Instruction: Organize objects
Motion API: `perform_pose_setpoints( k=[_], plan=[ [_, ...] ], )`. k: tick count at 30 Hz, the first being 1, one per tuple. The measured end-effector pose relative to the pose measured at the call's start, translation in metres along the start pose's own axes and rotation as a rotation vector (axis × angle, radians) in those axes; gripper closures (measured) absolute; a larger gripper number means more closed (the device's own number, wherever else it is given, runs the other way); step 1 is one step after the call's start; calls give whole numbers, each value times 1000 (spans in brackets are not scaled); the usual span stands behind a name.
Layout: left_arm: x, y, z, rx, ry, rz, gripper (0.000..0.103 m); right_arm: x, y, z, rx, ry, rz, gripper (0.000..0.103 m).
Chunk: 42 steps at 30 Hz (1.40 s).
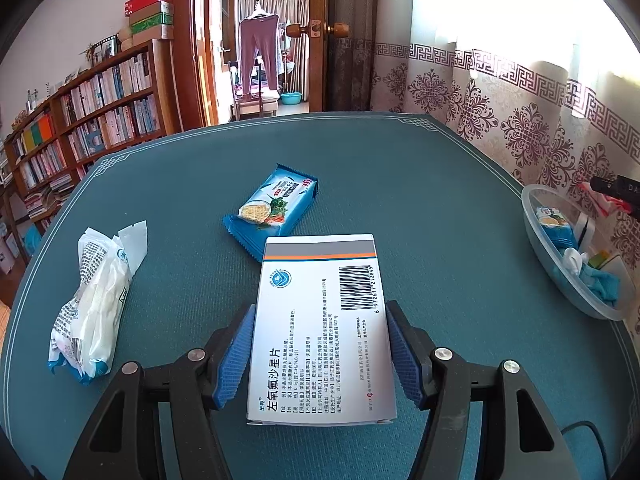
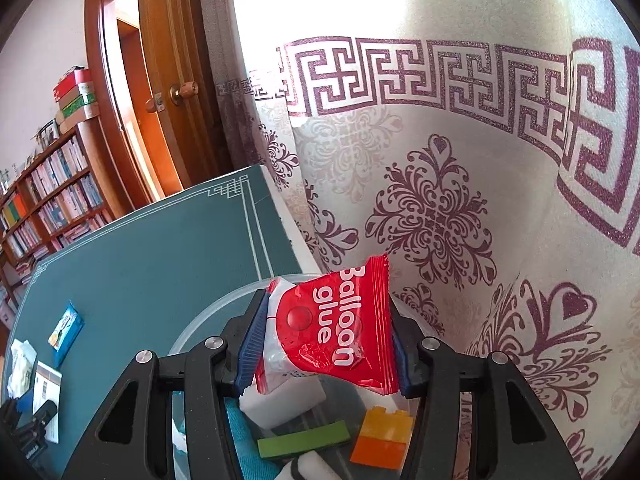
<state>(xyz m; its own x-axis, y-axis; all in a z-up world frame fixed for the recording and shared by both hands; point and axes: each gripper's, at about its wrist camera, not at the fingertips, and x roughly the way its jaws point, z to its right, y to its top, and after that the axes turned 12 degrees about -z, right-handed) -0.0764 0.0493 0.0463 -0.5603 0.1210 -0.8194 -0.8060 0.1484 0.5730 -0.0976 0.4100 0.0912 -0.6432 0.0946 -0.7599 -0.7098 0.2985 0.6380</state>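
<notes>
Over at the teal table, the left gripper tilts down toward the tabletop with its blue pads closed against the long sides of a white medicine box, which lies flat with its barcode up. Just beyond the box sits a blue cracker packet, and a white plastic bag lies off to its left. The right gripper angles down above the clear bowl by the patterned curtain, pinching a red Balloon glue packet between its pads. In the bowl beneath are an orange brick, a green strip and a white block.
</notes>
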Motion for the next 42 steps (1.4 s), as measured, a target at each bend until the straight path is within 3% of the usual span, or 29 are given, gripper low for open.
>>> perform_pose_setpoints(
  k=[3,10,20,30,42],
  plan=[
    [0,-1,1,0,-6,-4,37,2,-4,2,10,4,-3,37],
    [-1,-2,10,12,-17,-9,37,-11,-21,-2,-20,15,28,36],
    [-2,0,42,64,-54,-20,37,-45,-72,-13,-139,19,96,36],
    [-12,11,100,167,-130,-11,37,-80,-125,-23,-299,24,168,36],
    [-36,39,195,349,-226,51,37,-92,-148,0,-294,67,147,36]
  ],
)
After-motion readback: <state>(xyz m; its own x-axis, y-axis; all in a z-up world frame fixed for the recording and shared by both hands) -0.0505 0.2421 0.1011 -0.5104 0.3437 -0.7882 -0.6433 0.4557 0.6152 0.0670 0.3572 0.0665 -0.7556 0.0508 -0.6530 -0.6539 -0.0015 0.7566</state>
